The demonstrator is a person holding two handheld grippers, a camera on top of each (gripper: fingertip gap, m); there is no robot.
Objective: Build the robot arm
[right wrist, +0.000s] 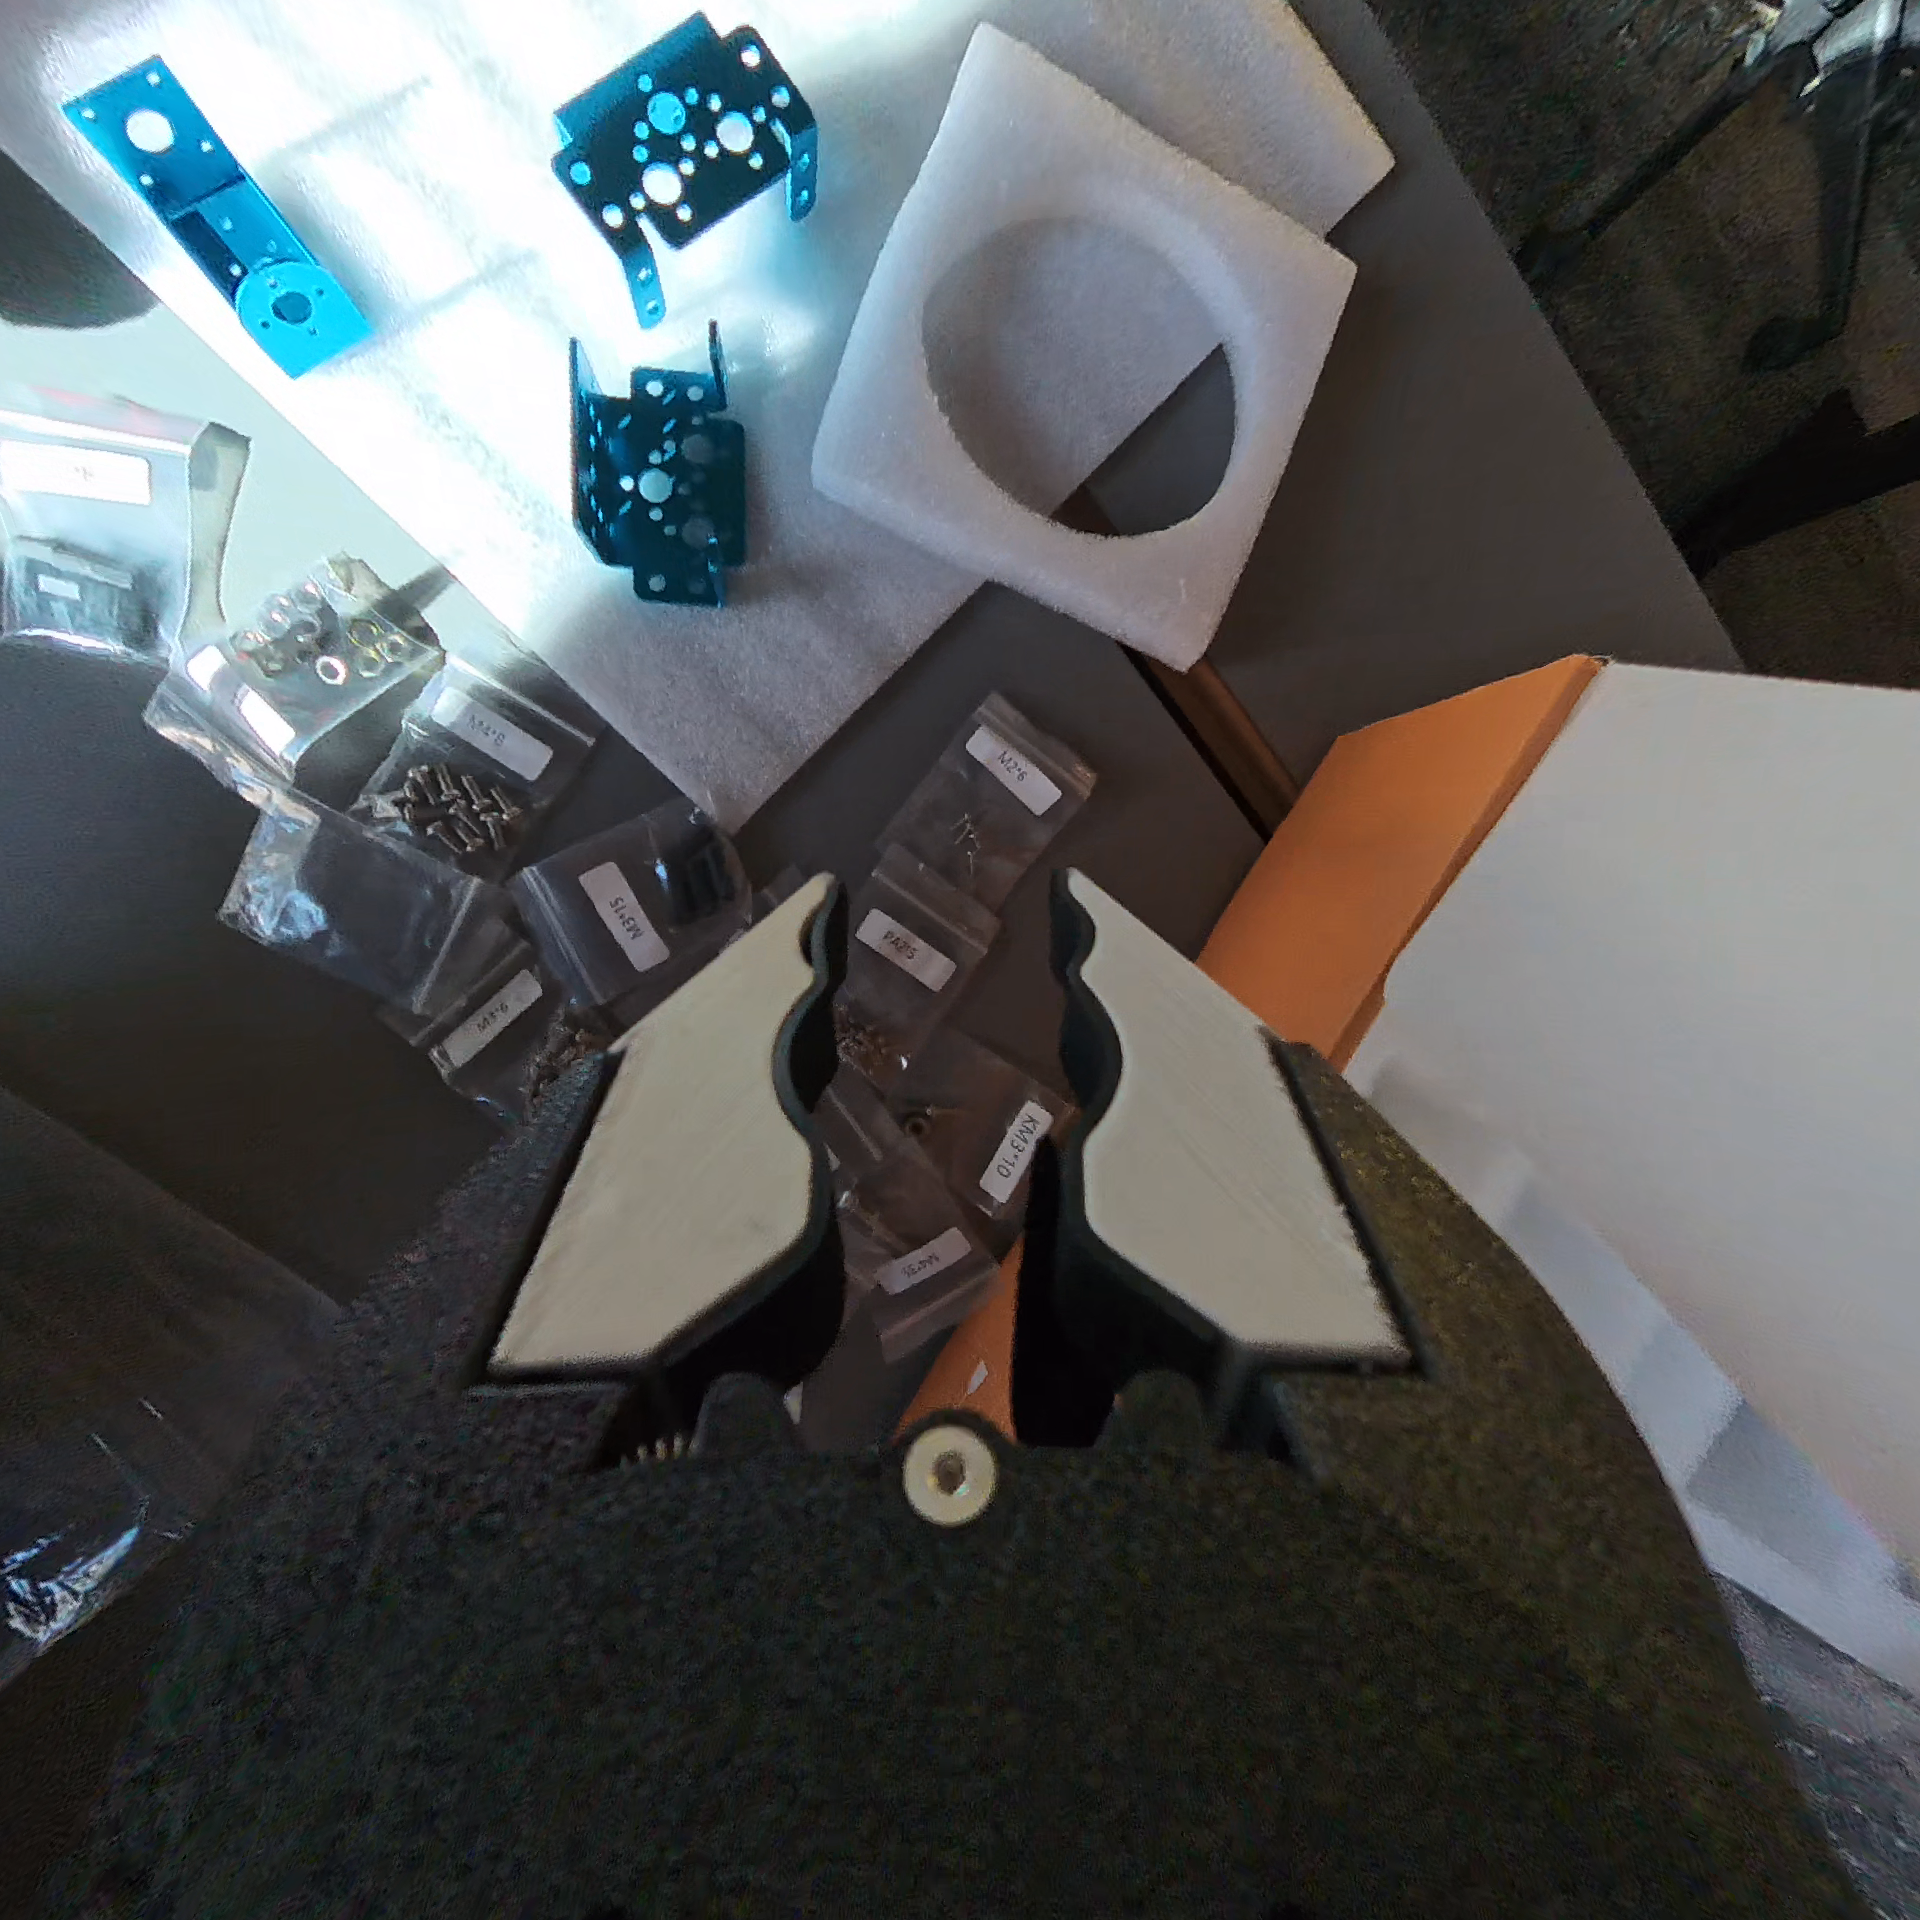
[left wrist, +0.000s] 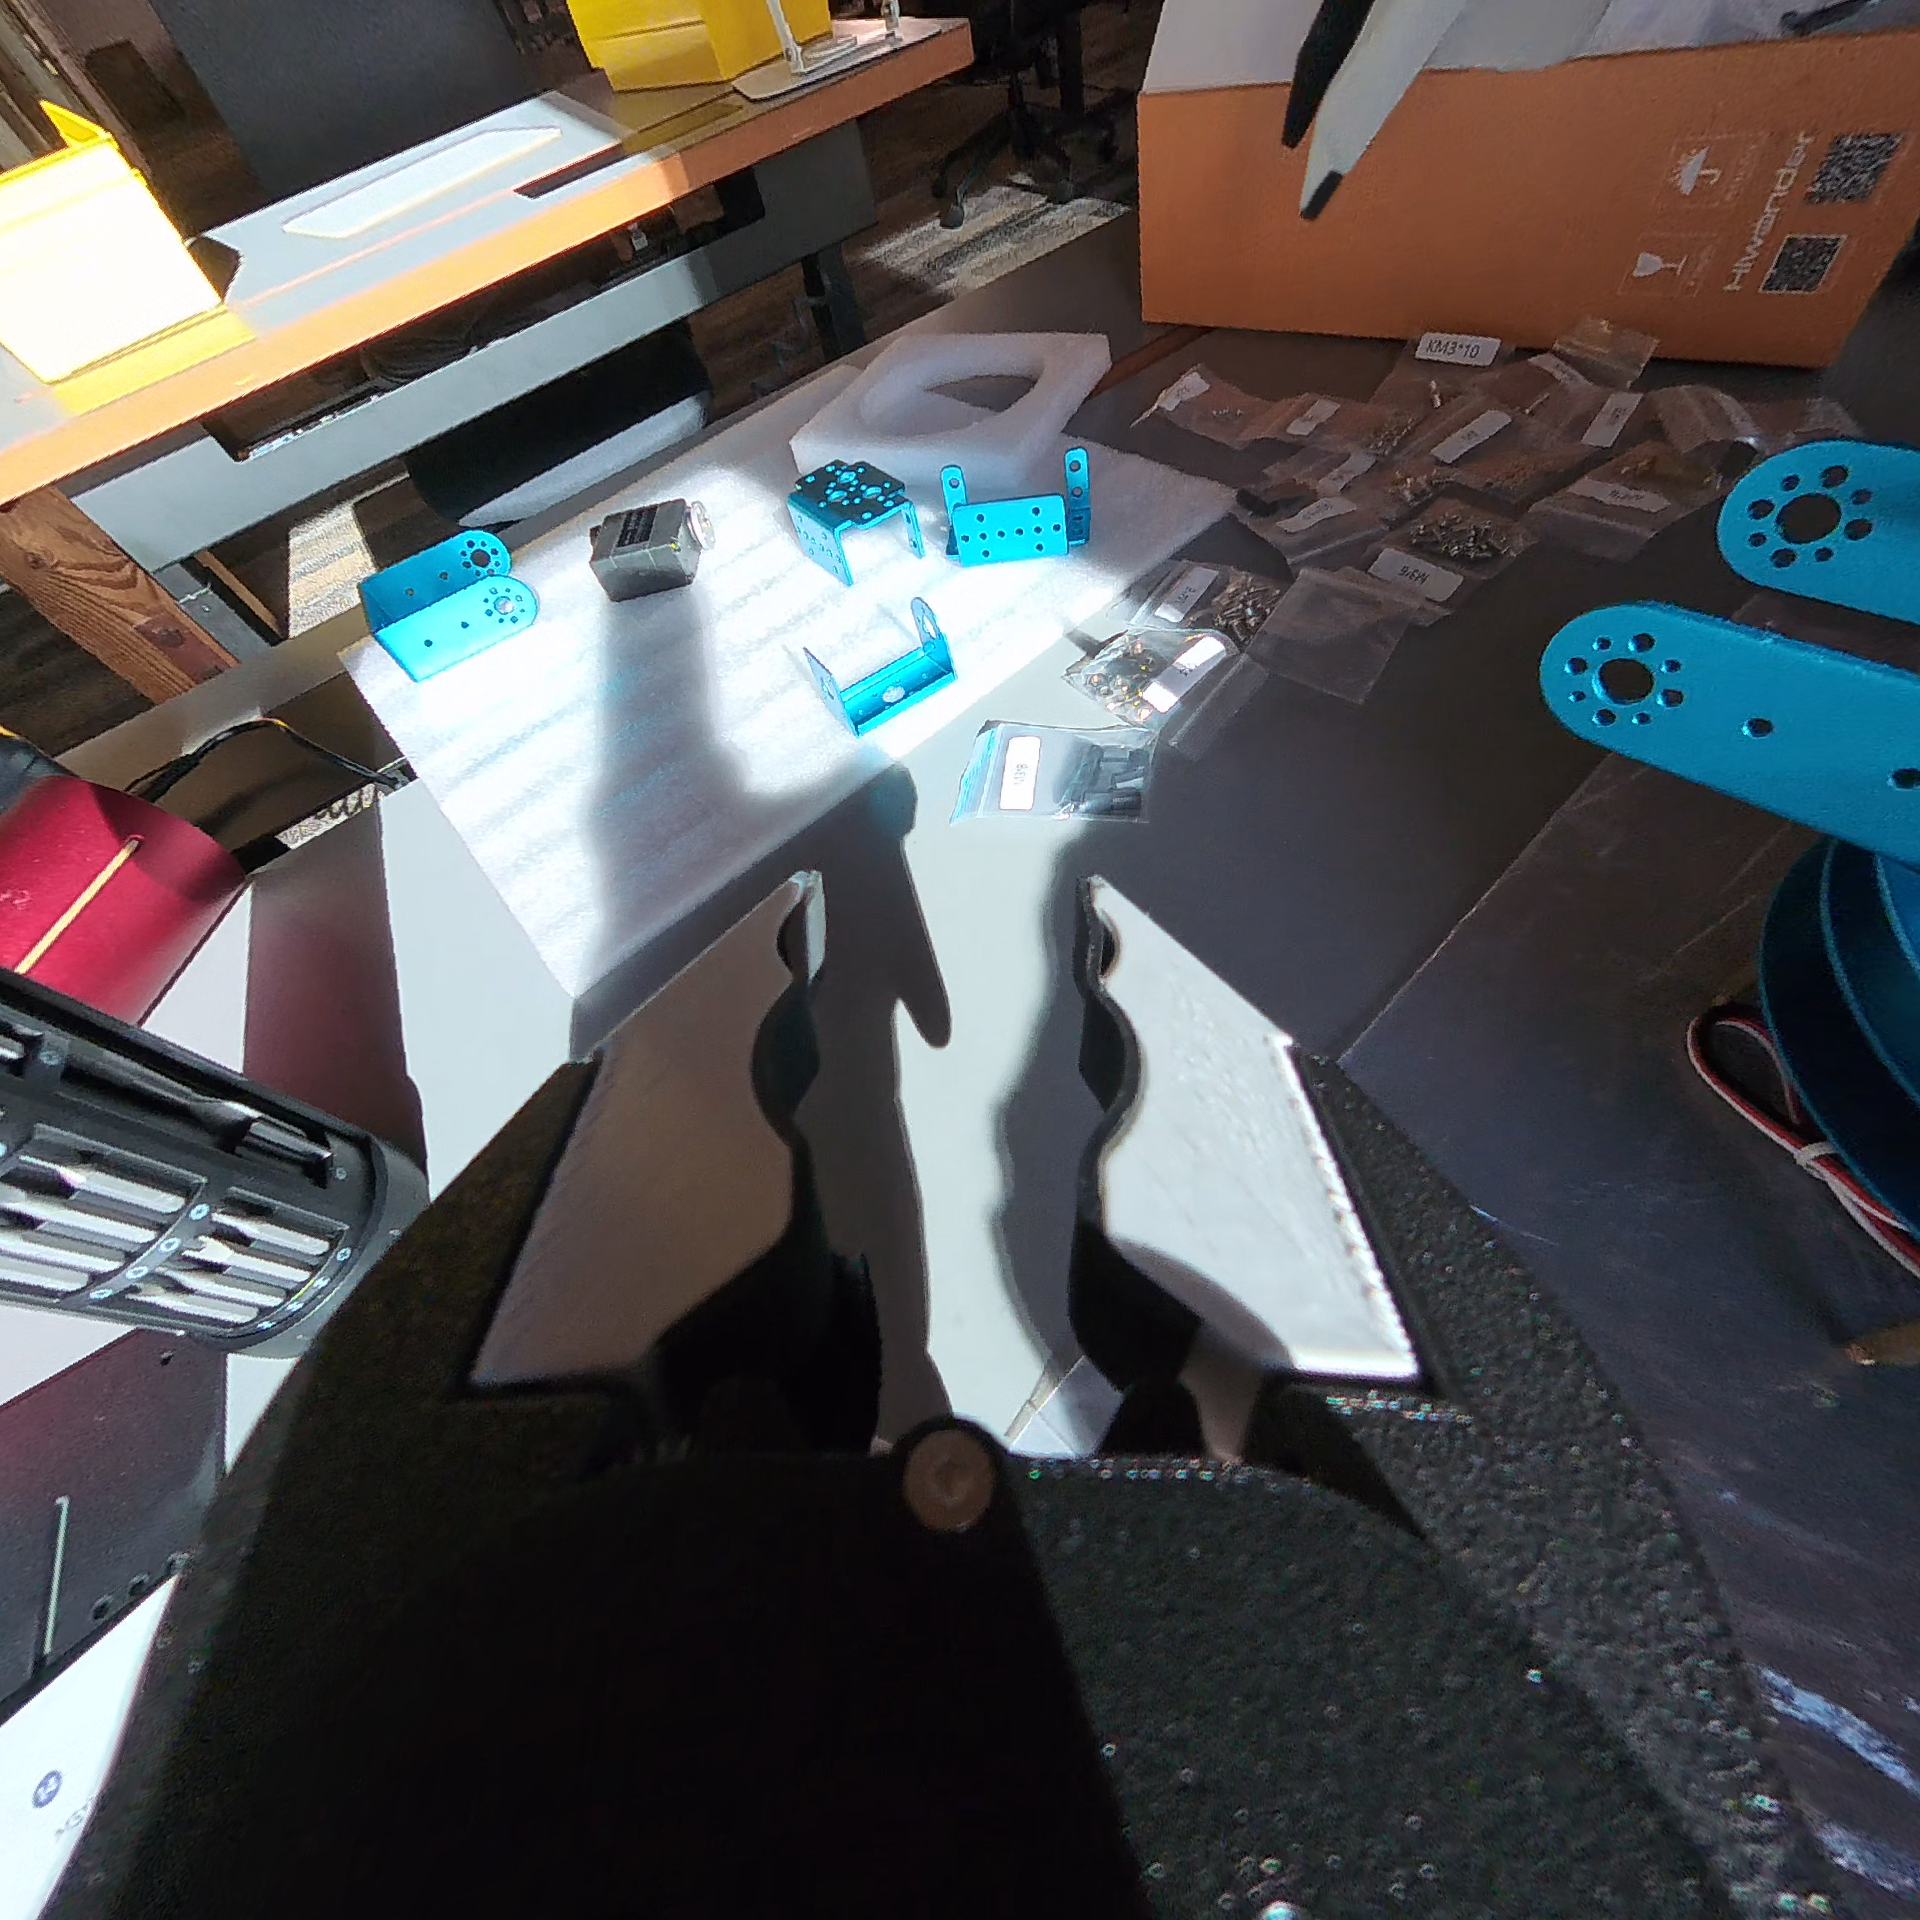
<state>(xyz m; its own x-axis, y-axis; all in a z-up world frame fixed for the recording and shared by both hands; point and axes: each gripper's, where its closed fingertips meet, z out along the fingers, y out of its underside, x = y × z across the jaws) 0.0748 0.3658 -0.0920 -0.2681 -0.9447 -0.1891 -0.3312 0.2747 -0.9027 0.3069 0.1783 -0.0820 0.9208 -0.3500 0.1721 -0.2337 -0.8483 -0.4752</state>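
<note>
Both the left gripper (left wrist: 951, 914) and right gripper (right wrist: 945, 904) are held apart and empty, the right above small slippery screw bags (right wrist: 904, 951) on the table (right wrist: 1403, 582), best pinched at an edge.

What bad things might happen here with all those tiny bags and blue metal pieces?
The right gripper hangs open over overlapping clear screw bags; closing there might catch several bags at once. The blue brackets sit close together on the white foam sheet, so the open left gripper might bump one while reaching another. Strong sunlight and shadow could hide small parts.
</note>
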